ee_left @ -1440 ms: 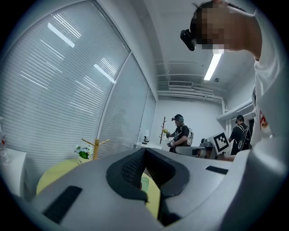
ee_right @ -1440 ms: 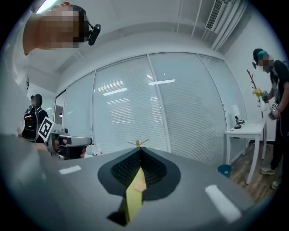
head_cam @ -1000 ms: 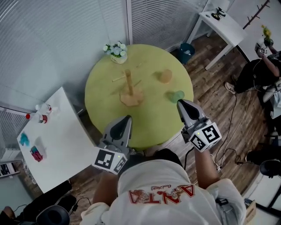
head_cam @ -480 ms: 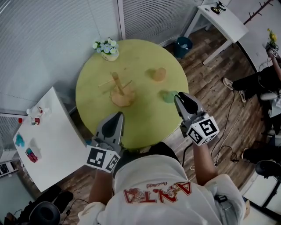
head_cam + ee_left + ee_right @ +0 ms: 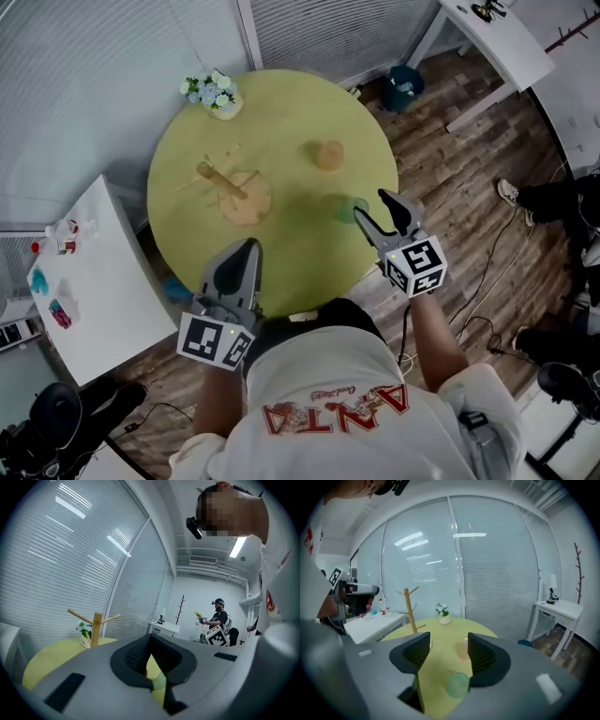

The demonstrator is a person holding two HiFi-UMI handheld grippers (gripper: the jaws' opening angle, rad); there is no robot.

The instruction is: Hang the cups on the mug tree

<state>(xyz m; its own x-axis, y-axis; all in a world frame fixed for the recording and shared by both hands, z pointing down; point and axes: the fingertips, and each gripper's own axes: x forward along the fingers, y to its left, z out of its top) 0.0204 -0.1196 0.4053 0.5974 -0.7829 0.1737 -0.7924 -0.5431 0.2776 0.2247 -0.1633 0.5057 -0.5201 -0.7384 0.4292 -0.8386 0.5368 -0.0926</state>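
Observation:
On the round yellow-green table (image 5: 281, 103) the wooden mug tree (image 5: 225, 183) stands left of centre, with bare pegs. An orange cup (image 5: 328, 155) sits to its right. Nearer the table's right front edge is a green cup (image 5: 350, 209), blurred in the right gripper view (image 5: 457, 685). My right gripper (image 5: 377, 212) hovers just before the green cup with its jaws opening; nothing is between the pads (image 5: 480, 653). The orange cup (image 5: 463, 648) and the tree (image 5: 410, 606) show beyond them. My left gripper (image 5: 246, 251) is shut and empty at the table's front edge.
A small pot of flowers (image 5: 214, 92) stands at the table's far edge. A white side table (image 5: 80, 281) with small items is at the left. A teal bin (image 5: 405, 89) and another white table (image 5: 502, 37) are behind. Cables lie on the wooden floor at the right.
The right gripper's jaws were shut and now stand apart, and it has come closer to the green cup. The left gripper has stayed shut at the table's front edge.

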